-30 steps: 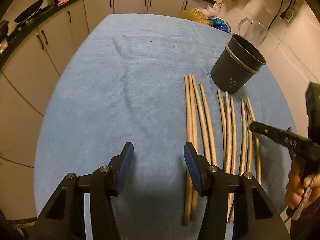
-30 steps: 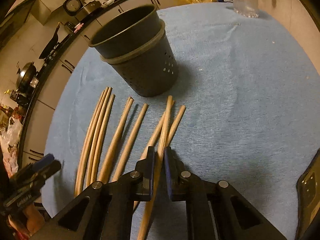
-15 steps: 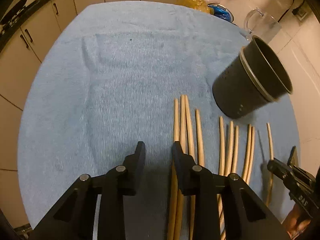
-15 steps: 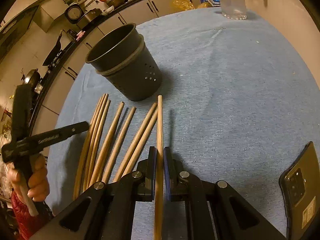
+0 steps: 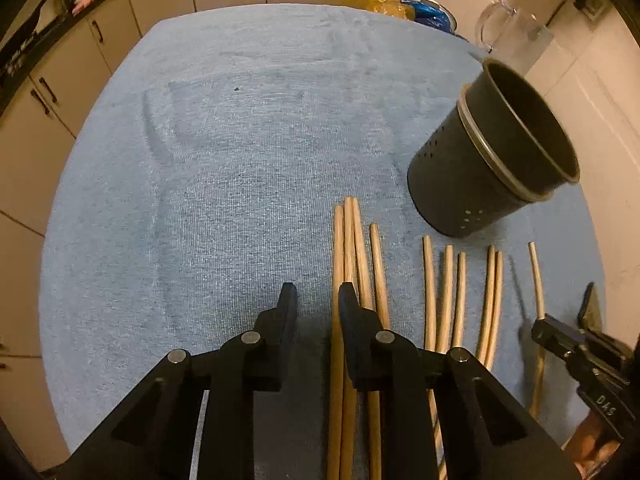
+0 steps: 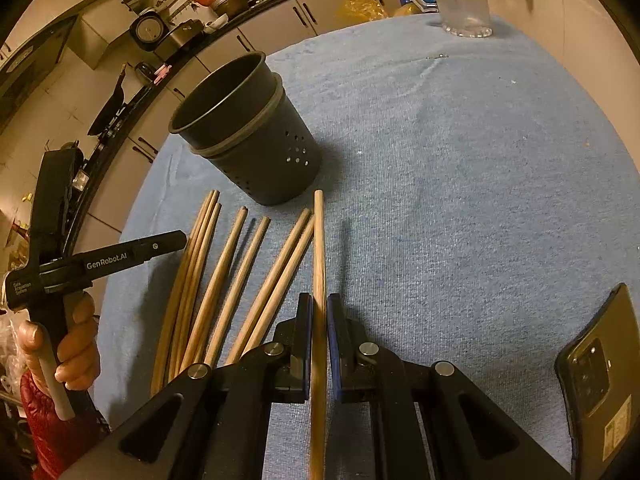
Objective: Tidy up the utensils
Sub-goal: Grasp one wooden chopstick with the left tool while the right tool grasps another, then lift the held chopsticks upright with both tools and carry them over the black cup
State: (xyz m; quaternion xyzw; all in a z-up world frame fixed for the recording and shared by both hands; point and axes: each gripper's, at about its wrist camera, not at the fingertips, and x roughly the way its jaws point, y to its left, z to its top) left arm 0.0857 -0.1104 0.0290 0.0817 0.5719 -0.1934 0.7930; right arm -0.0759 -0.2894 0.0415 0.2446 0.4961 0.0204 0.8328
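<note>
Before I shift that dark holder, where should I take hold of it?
Probably by the rim, from straight above. The holder stands upright with its mouth open, so one of the fingers can go inside the wall and one outside. Its body looks too wide to span. Come down on the side over bare cloth, away from the chopsticks lying by its base.

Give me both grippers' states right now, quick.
Left gripper: open, jaws just been closing, nothing between them, beside the chopsticks.
Right gripper: shut on one chopstick.
</note>
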